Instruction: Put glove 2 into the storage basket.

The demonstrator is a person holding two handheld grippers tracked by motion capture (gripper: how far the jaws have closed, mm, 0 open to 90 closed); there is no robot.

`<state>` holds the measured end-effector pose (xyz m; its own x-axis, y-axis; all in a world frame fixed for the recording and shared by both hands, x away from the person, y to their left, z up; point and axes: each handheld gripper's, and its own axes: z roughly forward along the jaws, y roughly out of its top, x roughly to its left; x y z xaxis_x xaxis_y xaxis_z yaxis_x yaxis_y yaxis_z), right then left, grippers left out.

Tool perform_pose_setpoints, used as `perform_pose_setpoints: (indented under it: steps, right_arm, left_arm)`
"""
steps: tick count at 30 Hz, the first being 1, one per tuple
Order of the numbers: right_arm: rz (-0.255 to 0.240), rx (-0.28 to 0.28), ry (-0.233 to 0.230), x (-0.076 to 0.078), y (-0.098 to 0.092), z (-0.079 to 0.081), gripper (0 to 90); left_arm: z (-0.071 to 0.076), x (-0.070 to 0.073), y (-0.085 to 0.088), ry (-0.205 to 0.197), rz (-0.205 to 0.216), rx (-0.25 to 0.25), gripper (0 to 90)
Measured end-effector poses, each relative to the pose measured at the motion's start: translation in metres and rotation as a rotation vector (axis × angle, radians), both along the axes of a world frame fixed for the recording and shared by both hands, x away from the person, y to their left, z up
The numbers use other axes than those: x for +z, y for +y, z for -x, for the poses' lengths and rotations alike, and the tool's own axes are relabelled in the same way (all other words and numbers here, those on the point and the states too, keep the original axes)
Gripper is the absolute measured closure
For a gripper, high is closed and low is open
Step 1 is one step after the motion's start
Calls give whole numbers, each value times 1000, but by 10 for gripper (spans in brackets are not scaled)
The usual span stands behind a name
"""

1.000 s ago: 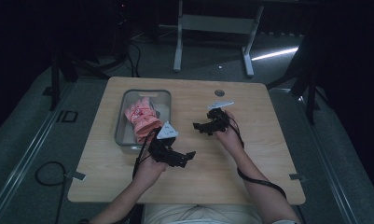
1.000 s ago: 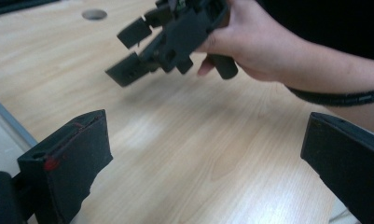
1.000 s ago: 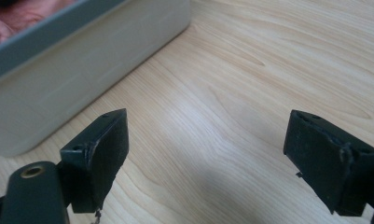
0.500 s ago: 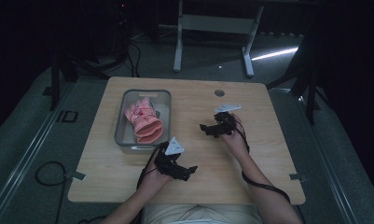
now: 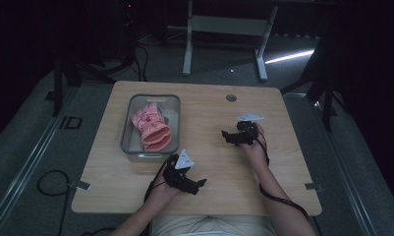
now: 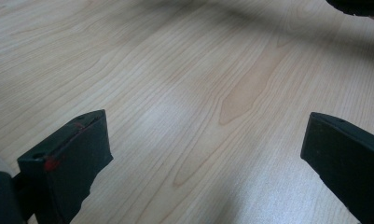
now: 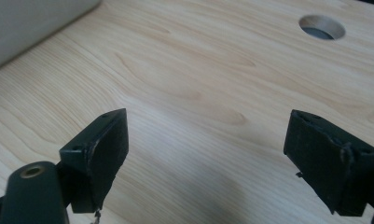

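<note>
Pink glove [image 5: 151, 127] — soft, crumpled, lying lengthwise in the clear rectangular tray [image 5: 131, 118] on the left half of the wooden table [image 5: 283, 132], its open cuff turned toward the tray's near wall — untouched.

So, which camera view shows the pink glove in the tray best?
The high view: the pink glove lies in full sight inside the grey tray, cuff toward the person. The right gripper view catches a pale grey wall at its top left corner, probably the tray. The left gripper view looks at bare wooden table.
</note>
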<state>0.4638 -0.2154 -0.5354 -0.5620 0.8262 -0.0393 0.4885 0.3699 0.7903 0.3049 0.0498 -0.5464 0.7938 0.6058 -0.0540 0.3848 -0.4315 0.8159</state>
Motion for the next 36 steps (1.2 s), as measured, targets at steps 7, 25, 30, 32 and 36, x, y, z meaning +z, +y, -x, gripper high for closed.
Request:
perform_pose_setpoints:
  steps: [7,25,30,32,36]
  right_arm:
    - [7,-52,-18,-4,-13,1,137]
    - [21,-165,-31,-14,-38,9,138]
    - [22,-179,-27,-20,-41,10,138]
    - [20,-182,-26,-21,-42,10,138]
    - [18,-188,-40,-23,-43,11,138]
  left_arm:
    - [3,-6,-2,-10,-15,3,10]
    - [2,-11,0,-12,-4,-4,10]
    - [4,-14,-1,-25,-21,-15,10]
    - [5,-14,-1,-25,-21,-23,10]
    - [5,-14,1,-22,-13,-16,10]
